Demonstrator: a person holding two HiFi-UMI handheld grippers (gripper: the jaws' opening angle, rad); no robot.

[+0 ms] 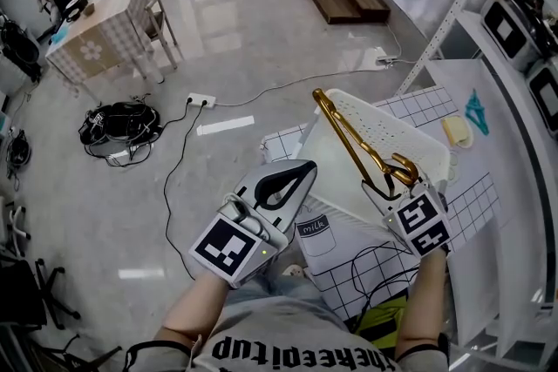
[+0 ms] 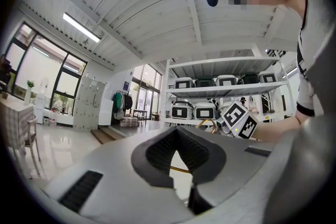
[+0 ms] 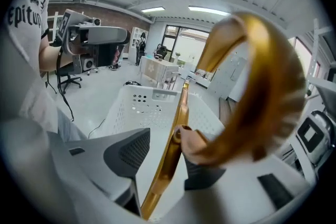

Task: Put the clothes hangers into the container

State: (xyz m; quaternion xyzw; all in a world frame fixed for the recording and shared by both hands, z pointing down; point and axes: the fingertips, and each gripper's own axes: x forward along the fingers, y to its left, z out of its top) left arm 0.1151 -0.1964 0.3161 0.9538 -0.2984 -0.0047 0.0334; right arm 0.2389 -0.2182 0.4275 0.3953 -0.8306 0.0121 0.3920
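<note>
The right gripper (image 1: 403, 181) is keeping its jaws apart, with the gold hanger (image 1: 349, 135) lying loose between them and slanting over the white basket (image 1: 336, 179). The left gripper (image 1: 305, 168) is hovering beside the basket, jaws together and empty.

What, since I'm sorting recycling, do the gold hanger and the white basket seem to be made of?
Gold hanger: probably metal, possibly metal-coated plastic; smooth, glossy gold surface with bright reflections.
White basket: most likely moulded plastic; plain, low-sheen white wall with rows of small round holes.
</note>
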